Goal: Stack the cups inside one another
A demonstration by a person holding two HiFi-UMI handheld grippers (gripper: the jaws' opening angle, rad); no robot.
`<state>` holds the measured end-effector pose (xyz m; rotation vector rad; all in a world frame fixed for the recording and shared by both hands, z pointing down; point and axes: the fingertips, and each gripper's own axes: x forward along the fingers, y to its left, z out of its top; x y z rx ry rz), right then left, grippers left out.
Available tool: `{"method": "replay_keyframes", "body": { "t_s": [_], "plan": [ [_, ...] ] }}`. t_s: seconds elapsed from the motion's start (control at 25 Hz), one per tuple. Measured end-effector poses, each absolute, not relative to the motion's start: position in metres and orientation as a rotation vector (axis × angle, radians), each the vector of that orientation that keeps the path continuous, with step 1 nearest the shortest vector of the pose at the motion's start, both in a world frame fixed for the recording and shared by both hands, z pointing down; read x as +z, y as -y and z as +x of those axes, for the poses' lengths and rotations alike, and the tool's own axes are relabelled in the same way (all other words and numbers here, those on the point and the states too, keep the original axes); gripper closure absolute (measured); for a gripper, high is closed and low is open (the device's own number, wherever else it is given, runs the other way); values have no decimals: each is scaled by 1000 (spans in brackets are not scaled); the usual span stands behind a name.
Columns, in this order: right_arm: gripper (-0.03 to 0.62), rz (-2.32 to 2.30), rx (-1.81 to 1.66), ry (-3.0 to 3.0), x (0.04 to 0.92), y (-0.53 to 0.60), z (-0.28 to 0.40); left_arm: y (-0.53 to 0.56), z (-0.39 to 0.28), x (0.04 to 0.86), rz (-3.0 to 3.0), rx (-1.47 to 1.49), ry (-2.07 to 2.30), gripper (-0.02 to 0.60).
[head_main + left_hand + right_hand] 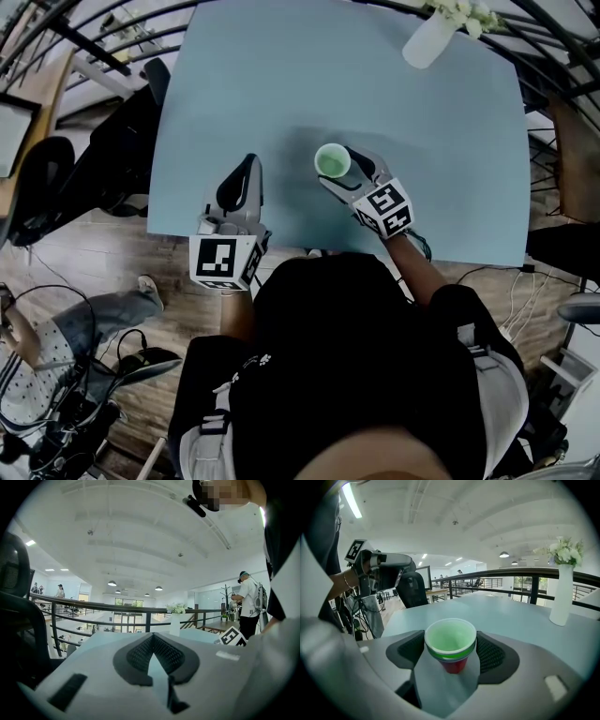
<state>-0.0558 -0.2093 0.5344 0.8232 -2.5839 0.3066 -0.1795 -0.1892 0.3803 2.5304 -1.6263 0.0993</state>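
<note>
A stack of cups (450, 645), green nested in red with another rim showing between, stands on the pale blue table (281, 84). My right gripper (451, 652) is shut on the stack, with a dark pad pressed against each side of it. From the head view the green cup mouth (332, 161) shows just ahead of the right gripper (341, 171). Left of it, my left gripper (249, 165) hovers over the table's near edge, shut on nothing. In its own view the left gripper (152, 637) has its pads meeting at the tips.
A white vase (428, 40) with flowers stands at the table's far right corner, also the tall vase (562, 594) in the right gripper view. Black railings (93, 606) run behind the table. An office chair (127, 150) stands off the left edge.
</note>
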Motion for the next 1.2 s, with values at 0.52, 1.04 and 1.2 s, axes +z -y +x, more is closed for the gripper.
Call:
{"method": "replay_keyframes", "body": {
  "t_s": [0.52,1.04,1.2],
  "plan": [
    [232,874,320,2639,511,209,-49,189,-176,380,2536,92,1616,597],
    [410,1063,246,2831,438,211,-27,191,-159,386,2564,112,1554,597],
    [475,1117,139,2869,418,208,-19,192,-152,382,2586,109,1539,597]
  ]
}}
